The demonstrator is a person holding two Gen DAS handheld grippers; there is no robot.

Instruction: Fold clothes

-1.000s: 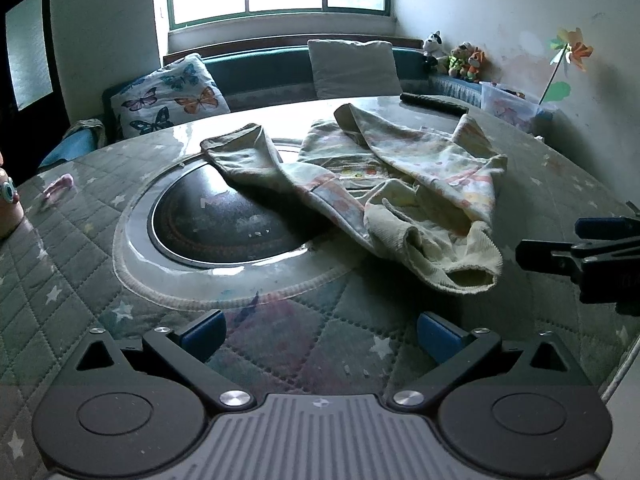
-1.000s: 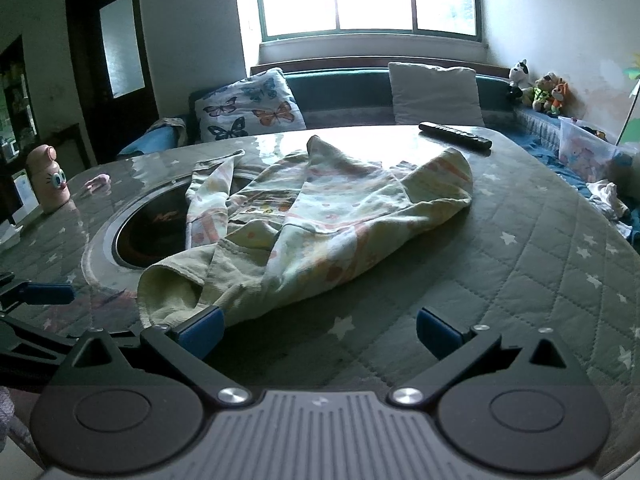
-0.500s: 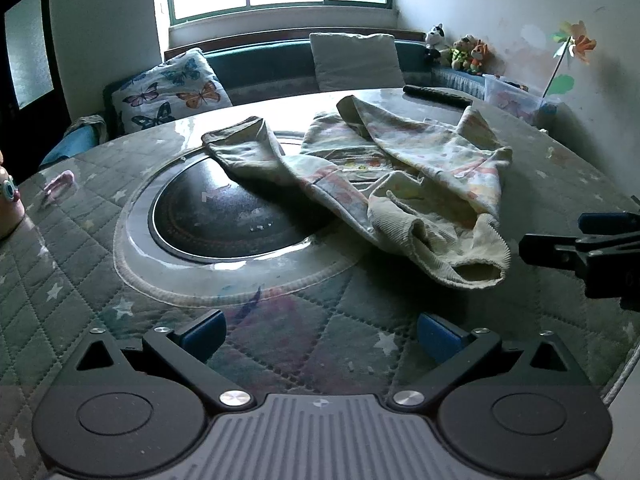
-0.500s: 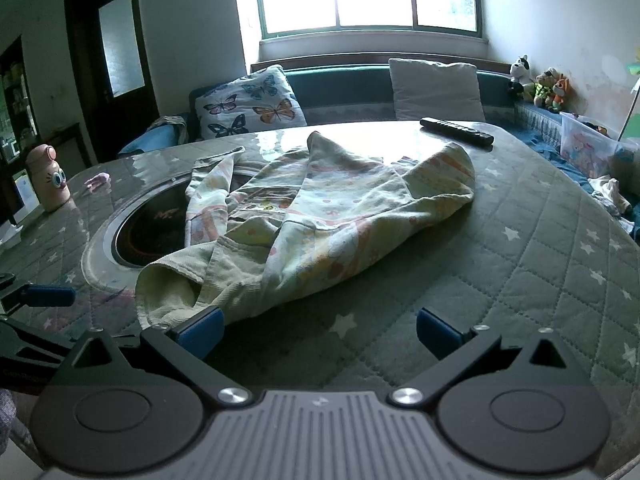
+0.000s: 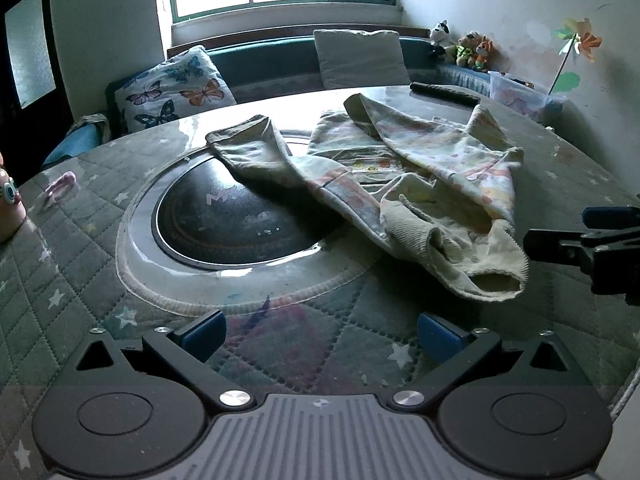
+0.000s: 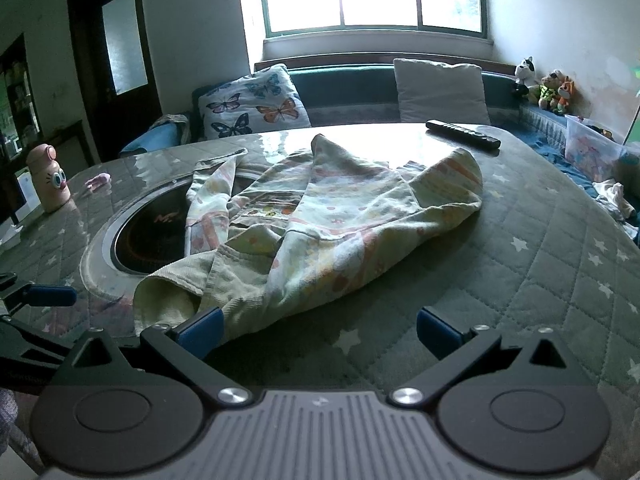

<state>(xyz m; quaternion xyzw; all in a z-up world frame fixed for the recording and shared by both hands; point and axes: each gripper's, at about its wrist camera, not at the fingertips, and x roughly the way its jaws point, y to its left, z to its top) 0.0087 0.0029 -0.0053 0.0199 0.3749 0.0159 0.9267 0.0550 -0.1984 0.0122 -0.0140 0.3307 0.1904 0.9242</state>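
1. The garment is a pale printed kids' piece, lying crumpled in the middle of the round quilted surface. Part of it drapes over the dark round inset in the middle.
2. One sleeve or leg stretches out toward the far left. A ribbed cuff end bunches up on the near right.
3. Left gripper hovers low over the surface, short of the cloth. Its blue-tipped fingers are spread wide with nothing between them.
4. Right gripper is spread wide too, holding nothing. Its left finger pad sits right at the near edge of the garment; can't tell if it touches.
5. A remote lies at the far side, apart from the cloth.
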